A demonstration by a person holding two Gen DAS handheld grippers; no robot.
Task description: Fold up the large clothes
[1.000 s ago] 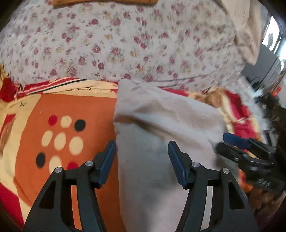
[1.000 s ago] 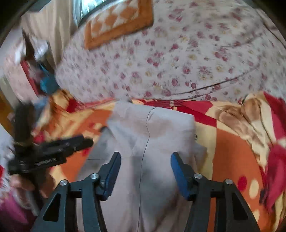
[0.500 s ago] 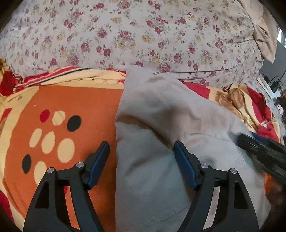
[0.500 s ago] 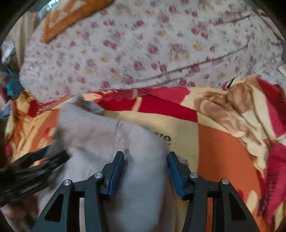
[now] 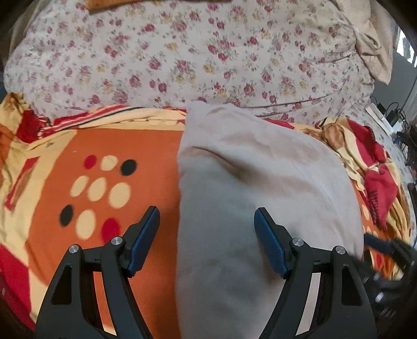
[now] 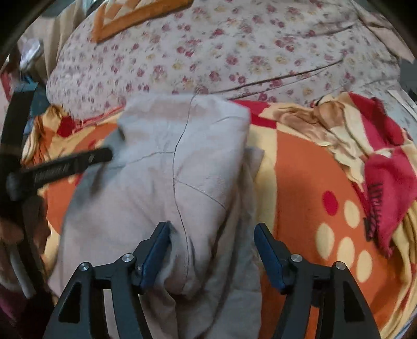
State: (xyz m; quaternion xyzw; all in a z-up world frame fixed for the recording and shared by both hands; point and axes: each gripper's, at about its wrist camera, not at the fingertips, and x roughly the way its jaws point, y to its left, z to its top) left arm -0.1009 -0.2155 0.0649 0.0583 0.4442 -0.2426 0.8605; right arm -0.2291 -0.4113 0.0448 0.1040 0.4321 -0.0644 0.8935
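A folded pale grey-beige garment (image 5: 250,187) lies on an orange, red and cream patterned blanket (image 5: 104,182). It also shows in the right wrist view (image 6: 166,172), with a dark seam down its middle. My left gripper (image 5: 207,229) is open above the garment's left edge and holds nothing. My right gripper (image 6: 212,240) is open over the garment's near right part and holds nothing. The left gripper (image 6: 62,167) also shows as a dark blurred bar at the garment's left side in the right wrist view.
A floral quilt (image 5: 198,57) is heaped behind the garment. Crumpled red and cream blanket folds (image 6: 365,146) lie at the right. An orange patterned cushion (image 6: 135,15) sits at the top back. Cables and dark items (image 5: 391,114) stand at the far right.
Both grippers have pulled back from the garment and stay open. The right gripper has swung left, so the garment now sits centred in its view. The garment stays folded on the blanket.
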